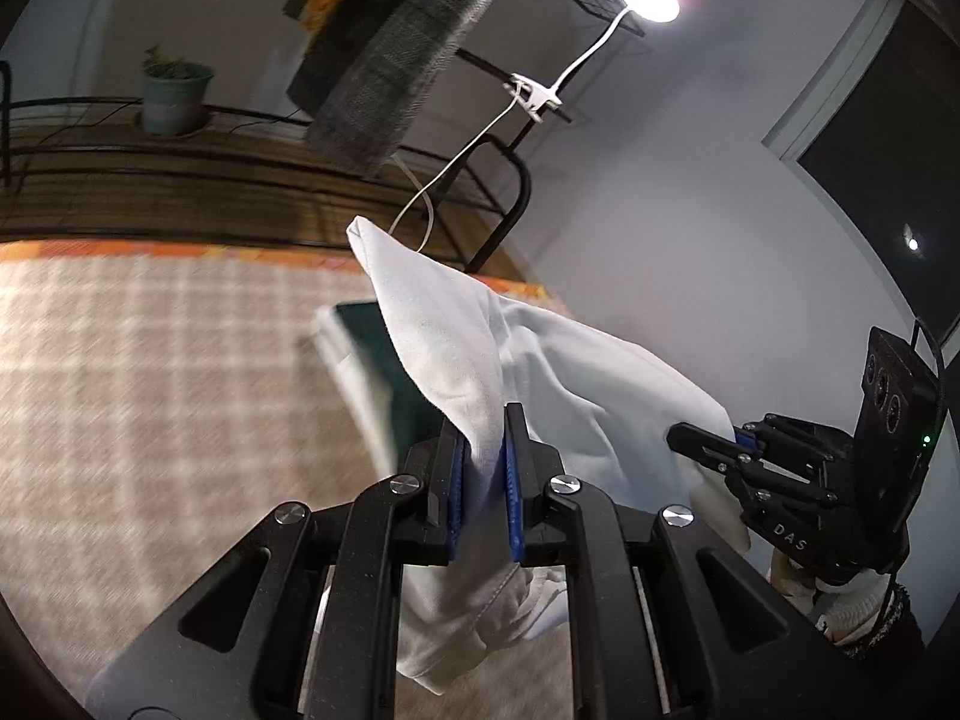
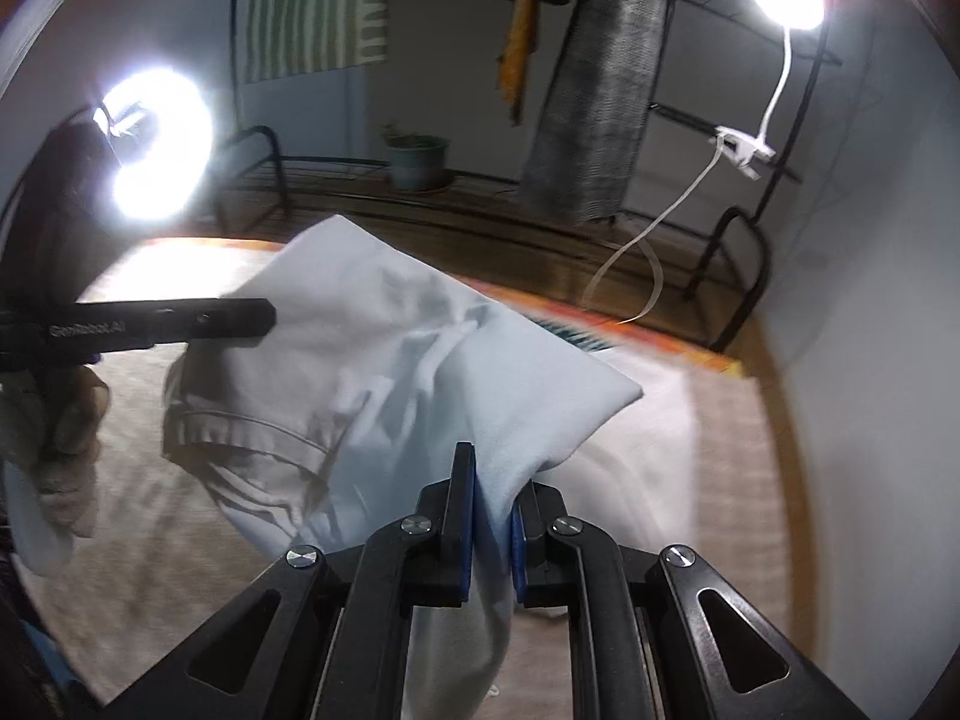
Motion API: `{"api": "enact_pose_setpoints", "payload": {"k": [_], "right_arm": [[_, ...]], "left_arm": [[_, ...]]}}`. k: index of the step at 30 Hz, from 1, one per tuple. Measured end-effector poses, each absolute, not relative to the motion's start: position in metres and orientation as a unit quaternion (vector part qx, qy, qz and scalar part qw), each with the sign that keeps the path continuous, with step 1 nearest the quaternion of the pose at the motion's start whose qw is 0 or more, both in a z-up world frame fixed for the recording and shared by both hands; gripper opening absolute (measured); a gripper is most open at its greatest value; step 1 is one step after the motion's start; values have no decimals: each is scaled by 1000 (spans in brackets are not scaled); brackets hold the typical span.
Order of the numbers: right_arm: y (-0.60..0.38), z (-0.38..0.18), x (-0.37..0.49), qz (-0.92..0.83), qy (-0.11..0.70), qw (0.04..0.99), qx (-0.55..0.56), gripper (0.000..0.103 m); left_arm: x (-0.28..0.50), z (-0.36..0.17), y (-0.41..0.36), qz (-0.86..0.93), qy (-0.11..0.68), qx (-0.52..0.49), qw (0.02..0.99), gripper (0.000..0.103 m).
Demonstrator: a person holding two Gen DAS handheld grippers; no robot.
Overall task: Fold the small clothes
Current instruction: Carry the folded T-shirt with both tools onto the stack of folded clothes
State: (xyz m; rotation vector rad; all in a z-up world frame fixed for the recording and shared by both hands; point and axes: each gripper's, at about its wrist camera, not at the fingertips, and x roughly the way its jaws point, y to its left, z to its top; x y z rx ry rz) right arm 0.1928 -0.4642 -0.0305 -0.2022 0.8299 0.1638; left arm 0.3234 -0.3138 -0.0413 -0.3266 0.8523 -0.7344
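Garment, left wrist view: a pale blue-white small garment point(image 1: 576, 372) hangs in the air above a checked cloth surface point(image 1: 150, 372), one corner standing up in a peak, the rest sagging in folds toward the lower edge of the picture.
Left gripper point(image 1: 485, 468): jaws narrow, blue pads pinching a bunched edge of the fabric between them.
Right gripper, seen from the left point(image 1: 735, 441): at the far right, its jaws closed on another edge of the same garment, a gloved hand point(image 1: 852, 606) below it.
Under the garment: a dark green flat item with a white border point(image 1: 372, 354) lies on the surface, partly hidden; what it is cannot be told.

Garment, right wrist view: the same garment point(image 2: 384, 348) spreads between the two tools, creased in the middle, a stitched hem point(image 2: 240, 438) drooping at lower left.
Right gripper point(image 2: 493, 516): jaws narrow, gripping a gathered fold.
Left gripper, seen from the right point(image 2: 264, 318): reaches in from the left edge and meets the cloth's upper side.
Background: clip lamp point(image 2: 786, 0), potted plant point(image 2: 417, 159), metal-framed bed point(image 2: 540, 222).

Handling, as a judgement: light, soft and limp, with no stiffness of its own; it looks likely to slump and wrinkle wherever unsupported. Thin fabric may slip from a shallow pinch, so hold at hems or corners, well apart, keeping the span taut.
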Motion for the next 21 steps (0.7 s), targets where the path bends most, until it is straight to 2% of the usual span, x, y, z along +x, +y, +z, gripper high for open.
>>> {"api": "enact_pose_setpoints", "payload": {"k": [7,13,15,16,17,19,21], "right_arm": [[-521,-33,235,57,384,915,-105,7],[-560,-60,273,71,388,917,-53,8],[-570,-75,283,74,411,908,-23,11],[-575,-81,285,67,417,906,-16,18],[-578,-86,287,60,422,904,-12,26],[-585,-93,285,50,427,903,-4,28],[-588,-96,282,44,427,903,-1,28]], "left_arm": [[354,-50,-366,-346,386,-142,843,10],[372,-74,-389,-312,403,-107,854,10],[374,-79,-391,-303,410,-96,855,10],[374,-81,-390,-295,410,-85,859,12],[373,-82,-390,-290,409,-78,861,24],[371,-80,-386,-287,402,-71,867,38],[368,-78,-383,-280,390,-63,875,38]]}}
